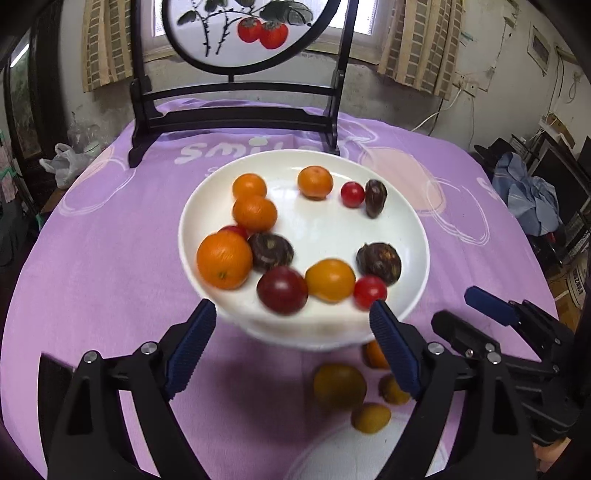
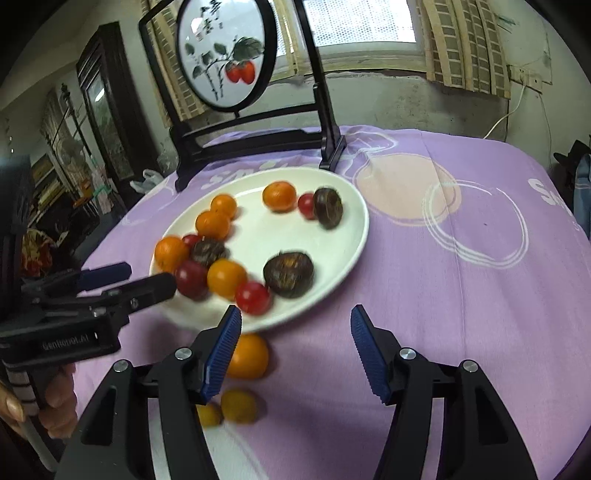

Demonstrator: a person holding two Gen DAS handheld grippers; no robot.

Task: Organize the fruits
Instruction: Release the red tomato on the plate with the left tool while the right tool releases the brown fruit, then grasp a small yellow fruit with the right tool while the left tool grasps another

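A round white ceramic plate point(image 1: 406, 221) sat on a table under a purple printed cloth point(image 1: 110, 258). On the plate lay small orange citrus fruits point(image 1: 223, 260), red cherry tomatoes point(image 1: 370, 291), one darker red round fruit point(image 1: 282, 290) and dark brown water chestnuts point(image 1: 378, 263), mostly gathered along the plate's left and near sides. More orange and yellow fruits point(image 2: 246, 356) lay loose on the cloth just beside the plate's near edge.

The left gripper point(image 1: 293, 314), with blue ribbed pads, stood wide apart near the plate's near rim, nothing between its fingers. The right gripper point(image 2: 295, 319) stood partly spread over the cloth beside the plate, also holding nothing. Behind the plate stood a dark wooden stand with a round painted panel point(image 1: 236, 33).
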